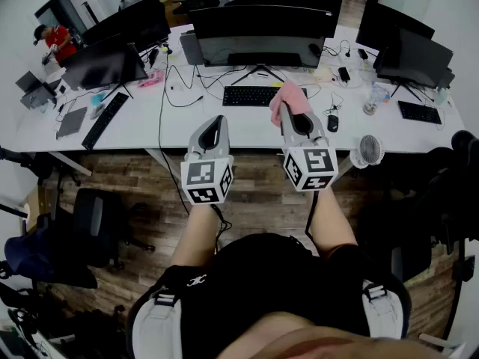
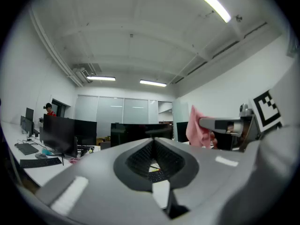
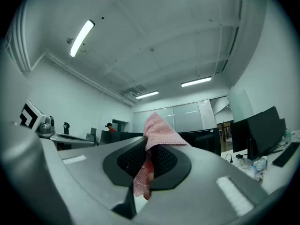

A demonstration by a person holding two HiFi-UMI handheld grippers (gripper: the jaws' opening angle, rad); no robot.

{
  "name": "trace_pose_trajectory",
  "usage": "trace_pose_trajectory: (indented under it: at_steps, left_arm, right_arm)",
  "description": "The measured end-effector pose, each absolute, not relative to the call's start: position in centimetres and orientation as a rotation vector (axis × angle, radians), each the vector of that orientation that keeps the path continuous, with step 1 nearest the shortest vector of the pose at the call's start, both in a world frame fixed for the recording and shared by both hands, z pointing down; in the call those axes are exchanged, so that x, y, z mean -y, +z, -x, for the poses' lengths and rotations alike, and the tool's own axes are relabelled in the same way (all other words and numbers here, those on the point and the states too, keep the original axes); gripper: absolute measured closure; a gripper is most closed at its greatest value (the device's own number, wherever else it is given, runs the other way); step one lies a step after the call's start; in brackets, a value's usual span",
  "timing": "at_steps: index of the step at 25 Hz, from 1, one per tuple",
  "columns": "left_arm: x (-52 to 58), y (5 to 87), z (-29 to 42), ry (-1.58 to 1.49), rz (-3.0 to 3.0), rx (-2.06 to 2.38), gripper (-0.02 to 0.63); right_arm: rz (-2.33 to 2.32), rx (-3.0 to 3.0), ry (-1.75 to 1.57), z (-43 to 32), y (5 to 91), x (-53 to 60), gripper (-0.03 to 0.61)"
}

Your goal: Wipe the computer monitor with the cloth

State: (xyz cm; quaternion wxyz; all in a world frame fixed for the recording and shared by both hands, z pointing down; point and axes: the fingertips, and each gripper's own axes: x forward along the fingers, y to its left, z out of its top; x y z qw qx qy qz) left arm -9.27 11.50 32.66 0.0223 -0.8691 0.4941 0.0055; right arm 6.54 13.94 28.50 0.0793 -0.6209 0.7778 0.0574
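A wide dark computer monitor (image 1: pixel 258 30) stands on the white desk (image 1: pixel 247 129) straight ahead; it also shows low in the left gripper view as the monitor (image 2: pixel 140 131). My right gripper (image 1: pixel 293 112) is shut on a pink cloth (image 1: pixel 285 96), held upright over the desk's near edge, short of the screen. In the right gripper view the cloth (image 3: pixel 159 128) sticks up from the right gripper (image 3: pixel 149 150). My left gripper (image 1: pixel 217 122) hovers beside it with its jaws together and nothing in them; its own view shows the left gripper (image 2: pixel 153 142) and the cloth (image 2: pixel 196 128) off to the right.
A black keyboard (image 1: pixel 253 95) lies under the monitor, a mouse (image 1: pixel 332 123) and cables to its right, a small white fan (image 1: pixel 368 152) at the desk edge. More monitors stand left (image 1: pixel 112 57) and right (image 1: pixel 412 49). An office chair (image 1: pixel 90 223) sits lower left.
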Motion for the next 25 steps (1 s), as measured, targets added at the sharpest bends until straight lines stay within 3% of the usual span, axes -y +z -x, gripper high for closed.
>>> trace_pose_trajectory:
  at_steps: [25]
  left_arm:
    - [-9.6, 34.6, 17.8, 0.025, 2.787, -1.465, 0.562]
  right_arm:
    - [1.903, -2.287, 0.184, 3.3, 29.0, -13.0, 0.563]
